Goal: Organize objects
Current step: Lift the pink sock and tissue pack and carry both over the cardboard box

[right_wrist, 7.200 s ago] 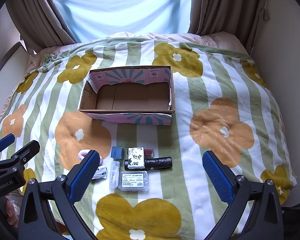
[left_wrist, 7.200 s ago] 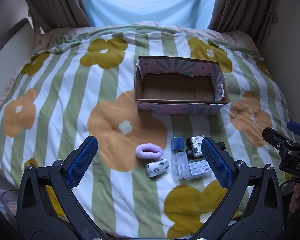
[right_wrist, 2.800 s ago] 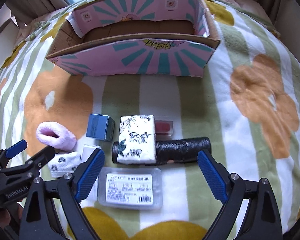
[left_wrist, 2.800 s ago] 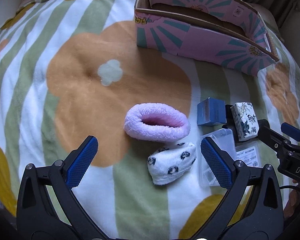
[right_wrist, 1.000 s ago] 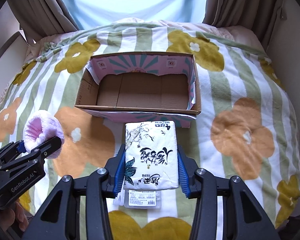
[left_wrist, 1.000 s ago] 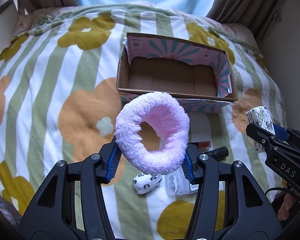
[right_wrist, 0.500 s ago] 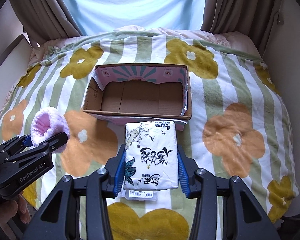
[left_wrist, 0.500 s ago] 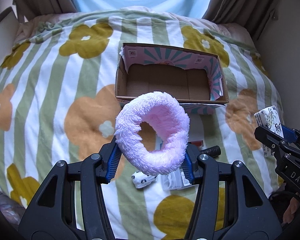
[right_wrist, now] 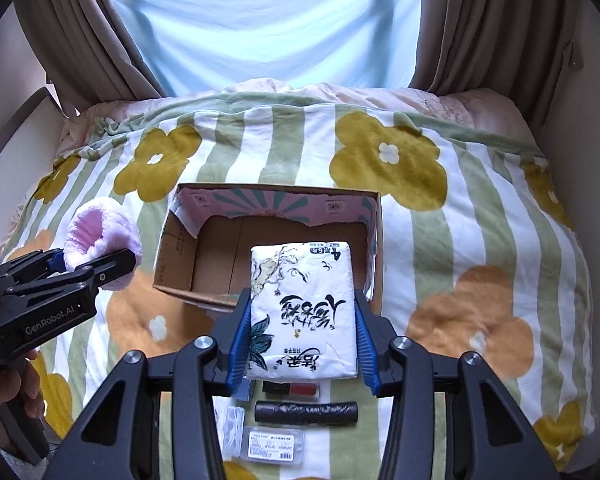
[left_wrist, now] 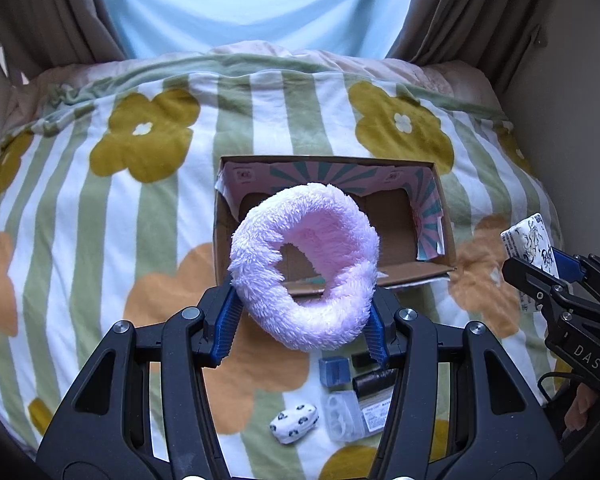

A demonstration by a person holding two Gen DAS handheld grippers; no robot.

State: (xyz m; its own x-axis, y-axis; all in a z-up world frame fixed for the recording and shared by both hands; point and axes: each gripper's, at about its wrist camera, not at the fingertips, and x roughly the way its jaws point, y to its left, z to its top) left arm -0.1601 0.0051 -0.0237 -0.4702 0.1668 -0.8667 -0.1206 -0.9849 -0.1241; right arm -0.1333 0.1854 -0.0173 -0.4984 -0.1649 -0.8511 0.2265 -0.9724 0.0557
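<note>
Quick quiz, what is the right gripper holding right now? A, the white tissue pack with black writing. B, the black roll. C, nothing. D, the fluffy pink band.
A: in the right wrist view the right gripper is clamped on the white tissue pack, held up in front of the cardboard box.

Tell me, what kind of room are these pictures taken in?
Most likely a bedroom. The things lie on a bed under a soft flower-patterned blanket, brown curtains hang at a bright window behind it, and household bits like a tissue pack and a fluffy pink ring are being sorted into a cardboard box.
</note>
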